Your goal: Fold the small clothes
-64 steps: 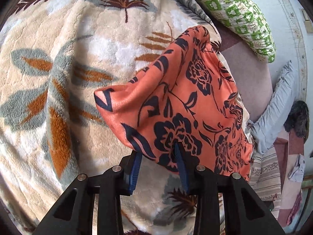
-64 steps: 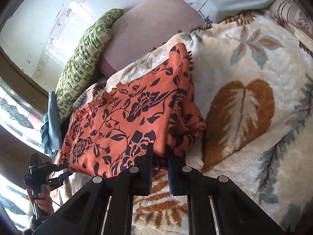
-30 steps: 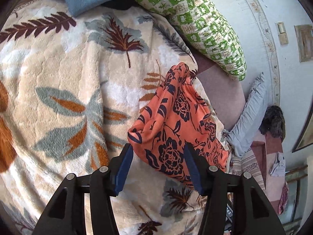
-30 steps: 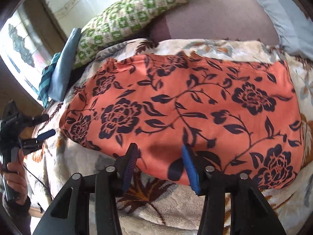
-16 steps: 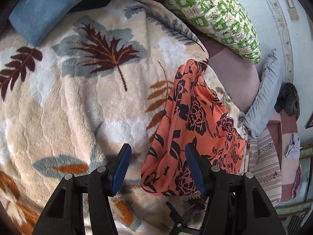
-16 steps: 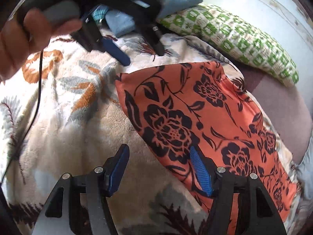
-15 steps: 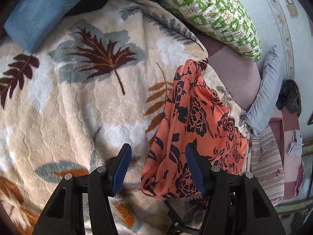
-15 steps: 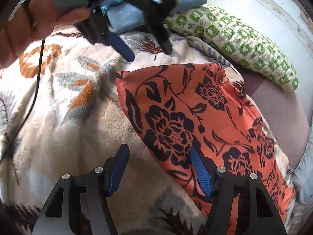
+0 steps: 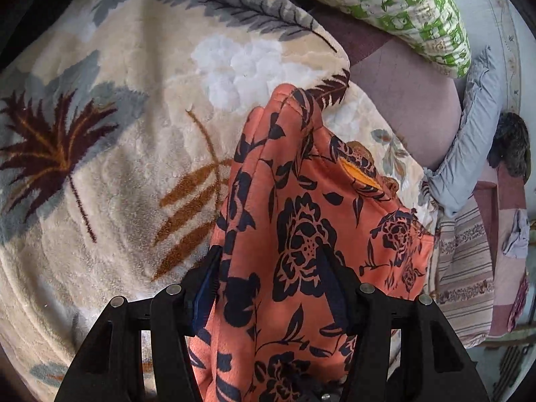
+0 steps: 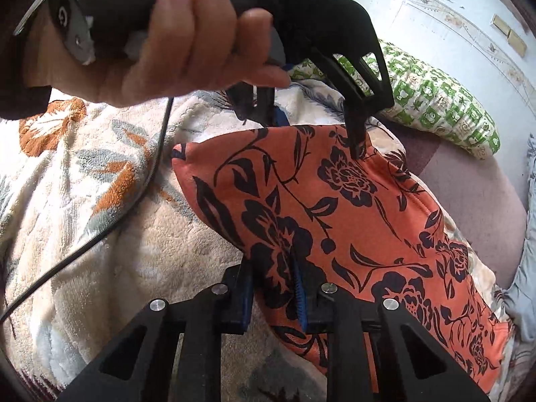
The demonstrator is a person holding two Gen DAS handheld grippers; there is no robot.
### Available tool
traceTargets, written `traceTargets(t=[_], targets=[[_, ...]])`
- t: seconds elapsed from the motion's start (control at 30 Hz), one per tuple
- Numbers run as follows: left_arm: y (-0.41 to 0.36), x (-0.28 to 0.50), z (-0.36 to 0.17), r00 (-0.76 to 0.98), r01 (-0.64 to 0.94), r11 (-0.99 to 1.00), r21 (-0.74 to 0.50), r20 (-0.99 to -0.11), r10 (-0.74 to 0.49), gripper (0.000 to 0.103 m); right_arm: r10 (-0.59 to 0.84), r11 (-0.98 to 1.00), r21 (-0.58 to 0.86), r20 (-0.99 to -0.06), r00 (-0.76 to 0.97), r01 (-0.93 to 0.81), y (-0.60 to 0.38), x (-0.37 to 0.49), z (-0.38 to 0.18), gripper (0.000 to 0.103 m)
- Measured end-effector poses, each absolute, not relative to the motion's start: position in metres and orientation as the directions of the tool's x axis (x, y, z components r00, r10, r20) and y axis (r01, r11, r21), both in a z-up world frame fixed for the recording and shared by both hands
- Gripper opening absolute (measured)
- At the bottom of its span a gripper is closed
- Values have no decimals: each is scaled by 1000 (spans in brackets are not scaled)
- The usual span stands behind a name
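An orange garment with dark blue flowers [image 9: 294, 221] lies folded on a cream leaf-print blanket [image 9: 134, 154]. My left gripper [image 9: 268, 284] stands open, its two fingers astride the garment's near edge, with cloth between them. In the right wrist view the garment [image 10: 351, 221] stretches away to the right. My right gripper [image 10: 273, 288] has its jaws narrowed on the garment's near edge, with a fold of cloth pinched between the blue pads [image 10: 299, 296]. The left gripper [image 10: 315, 124], held by a hand, touches the garment's far edge.
A green and white patterned pillow [image 9: 395, 3] and a grey cushion [image 9: 465, 140] lie beyond the garment on a mauve sheet [image 9: 412, 100]. A black cable [image 10: 110, 221] trails over the blanket [image 10: 67, 234] at left. Striped cloth [image 9: 465, 268] hangs at the right.
Both grippers have come down onto the garment. The left one now straddles its edge, still open. The right one's jaws have closed from wide open onto the near edge.
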State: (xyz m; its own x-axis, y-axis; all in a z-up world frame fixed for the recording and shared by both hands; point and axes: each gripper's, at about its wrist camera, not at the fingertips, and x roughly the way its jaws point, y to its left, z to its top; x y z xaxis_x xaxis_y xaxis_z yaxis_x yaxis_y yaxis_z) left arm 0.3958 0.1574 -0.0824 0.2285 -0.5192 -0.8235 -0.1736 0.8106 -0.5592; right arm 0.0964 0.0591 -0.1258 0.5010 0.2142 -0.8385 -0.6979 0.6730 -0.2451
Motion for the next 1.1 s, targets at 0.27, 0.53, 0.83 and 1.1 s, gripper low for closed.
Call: traceTargets(t=[0.27,0.53,0.83,1.1], targets=[[127,389,-36,317,-32,871,-490,-832,-456,12,292,750,-130,-815,501,-649,36,104,-96,15],[58,366,34,368,112,842,-528,-765,-528,11,362,861,60,-771,524,-505,-32,105,-49,12],[-80,368,-7,224,181,850,-495,-821,-525,10,395,918,350,-770,501,-185,-171,102,-52,8],[-76,382,-18,223,62,901,-428,-875,-431,8,429,890,451,-775,464,-70,-236,93,-77,14]])
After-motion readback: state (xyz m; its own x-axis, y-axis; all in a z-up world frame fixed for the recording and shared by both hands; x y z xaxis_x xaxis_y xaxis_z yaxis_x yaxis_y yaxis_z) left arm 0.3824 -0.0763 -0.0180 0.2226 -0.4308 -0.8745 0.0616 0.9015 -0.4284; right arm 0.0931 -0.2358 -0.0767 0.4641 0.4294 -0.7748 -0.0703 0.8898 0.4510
